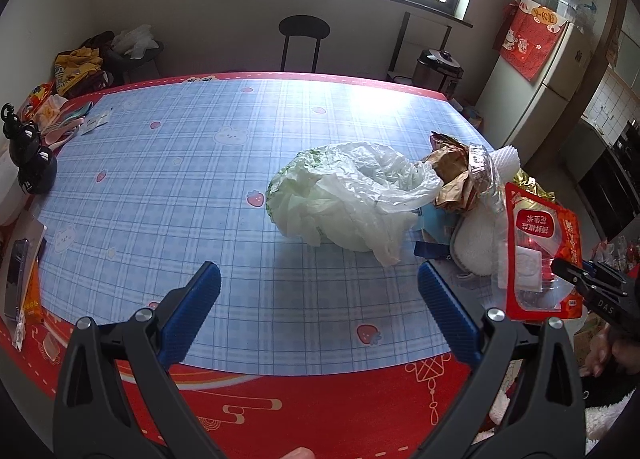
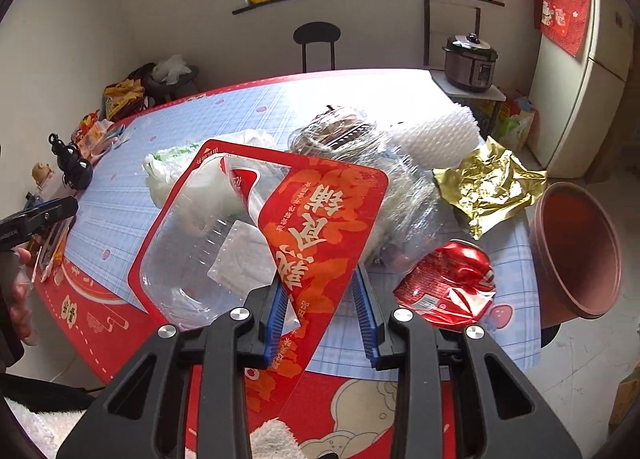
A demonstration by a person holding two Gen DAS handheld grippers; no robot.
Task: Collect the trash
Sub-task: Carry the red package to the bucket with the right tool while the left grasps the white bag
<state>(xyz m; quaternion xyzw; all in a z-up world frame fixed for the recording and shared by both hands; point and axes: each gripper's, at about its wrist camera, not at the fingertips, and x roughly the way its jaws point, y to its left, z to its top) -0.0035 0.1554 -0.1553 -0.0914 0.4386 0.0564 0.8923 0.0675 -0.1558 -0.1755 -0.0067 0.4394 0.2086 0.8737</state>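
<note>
At table's right edge: we've got the red snack pack (image 2: 320, 227) lifted off the table (image 1: 240, 163), above the trash pile.
Right gripper (image 2: 320, 319): clamped on pack's red card edge.
Left gripper (image 1: 320, 291): wide open, nothing in it.
Handling: light, thin card w/ clear blister; bends, slippery. We'd hold the card rim, not the blister.
Nearby: white plastic bag (image 1: 352, 199) likely the bin; crushed can (image 2: 448, 283), gold foil (image 2: 488, 187), red bowl (image 2: 576, 251) crowd the right.

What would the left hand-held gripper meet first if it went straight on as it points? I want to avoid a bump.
Probably the bare checked tablecloth, since the open left hand-held gripper tilts downward. The white plastic bag lies just right of that line; depth is unclear.
</note>
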